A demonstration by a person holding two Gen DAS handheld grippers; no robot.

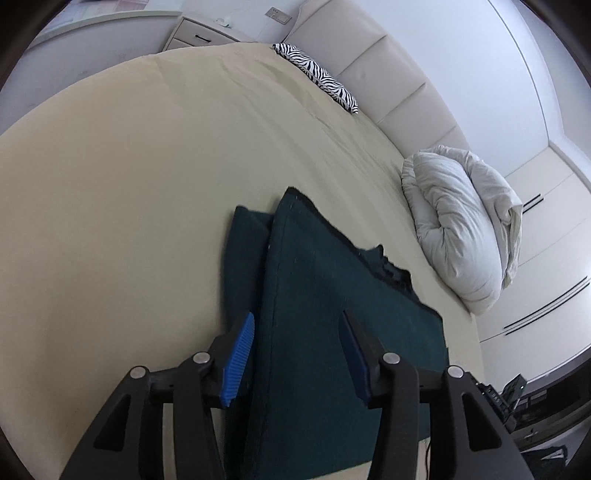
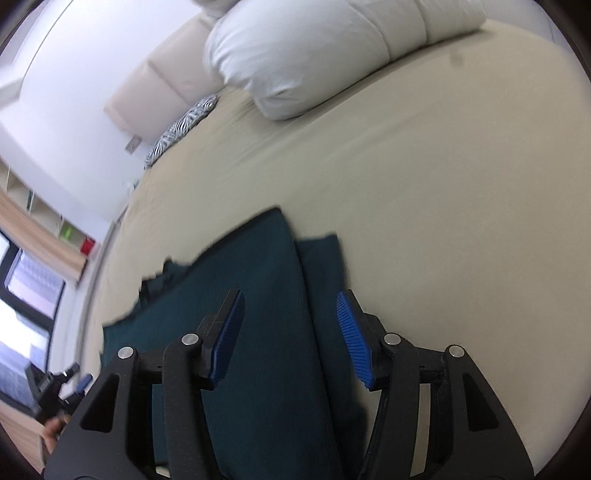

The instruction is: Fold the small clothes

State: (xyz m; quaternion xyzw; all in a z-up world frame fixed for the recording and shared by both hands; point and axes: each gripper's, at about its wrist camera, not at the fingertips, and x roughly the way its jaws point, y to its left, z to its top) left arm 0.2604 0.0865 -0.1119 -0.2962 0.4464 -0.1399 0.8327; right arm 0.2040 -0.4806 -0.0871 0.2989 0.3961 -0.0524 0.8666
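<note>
A dark teal garment (image 1: 325, 295) lies on the cream bed sheet (image 1: 129, 206), partly folded, with one layer lapped over another along a lengthwise edge. My left gripper (image 1: 297, 339) is open above its near part, blue pads apart, holding nothing. In the right wrist view the same garment (image 2: 251, 288) lies below my right gripper (image 2: 290, 321), which is open and empty, its jaws straddling the fold edge. The left gripper (image 2: 83, 382) shows small at the lower left of the right wrist view.
A rolled white duvet (image 1: 461, 225) lies on the bed to the right, also in the right wrist view (image 2: 314, 55). A zebra-print pillow (image 1: 317, 75) rests by the padded headboard (image 1: 388, 74). A nightstand (image 1: 199, 33) stands beyond the bed.
</note>
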